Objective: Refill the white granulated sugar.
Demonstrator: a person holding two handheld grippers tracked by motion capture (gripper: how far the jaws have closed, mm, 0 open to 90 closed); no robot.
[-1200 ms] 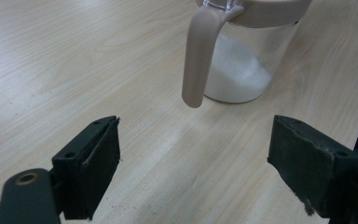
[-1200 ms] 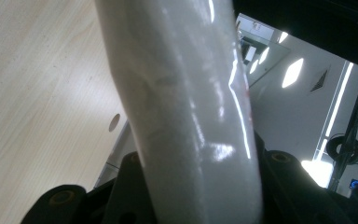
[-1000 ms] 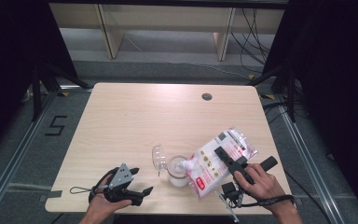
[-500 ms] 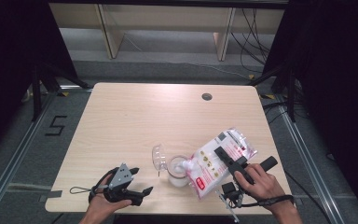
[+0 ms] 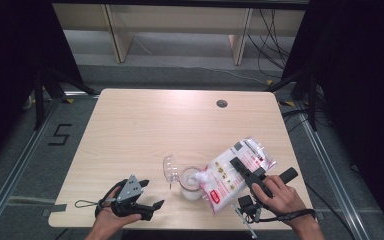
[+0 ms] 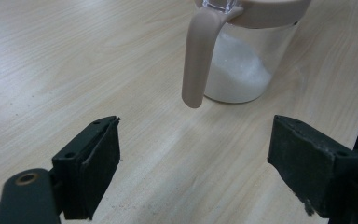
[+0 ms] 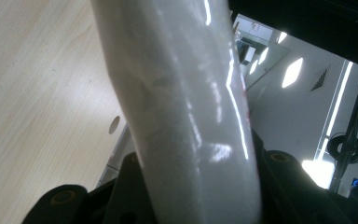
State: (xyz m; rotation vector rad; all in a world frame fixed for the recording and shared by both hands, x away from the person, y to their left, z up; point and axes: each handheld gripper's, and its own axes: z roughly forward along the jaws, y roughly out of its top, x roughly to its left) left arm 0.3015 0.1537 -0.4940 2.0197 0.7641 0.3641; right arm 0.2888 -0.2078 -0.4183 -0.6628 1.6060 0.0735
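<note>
A clear jar (image 5: 191,182) with white powder in its bottom stands near the table's front edge, its clear flip lid (image 5: 170,169) swung open to the left. A white and red bag (image 5: 232,172) hangs tilted with its lower corner at the jar's mouth. My right gripper (image 5: 238,166) is shut on the bag; in the right gripper view the bag (image 7: 186,102) is squeezed between the black jaws. My left gripper (image 5: 151,194) rests open at the front left. In the left gripper view the jar (image 6: 242,70) and its beige handle (image 6: 198,56) stand beyond the wide, empty left gripper (image 6: 196,172).
The wooden table (image 5: 145,130) has a round cable hole (image 5: 222,103) at the back right. Wooden shelving (image 5: 180,30) stands beyond the far edge. A "5" (image 5: 60,134) is marked on the floor at left. Cables run along the floor on the right.
</note>
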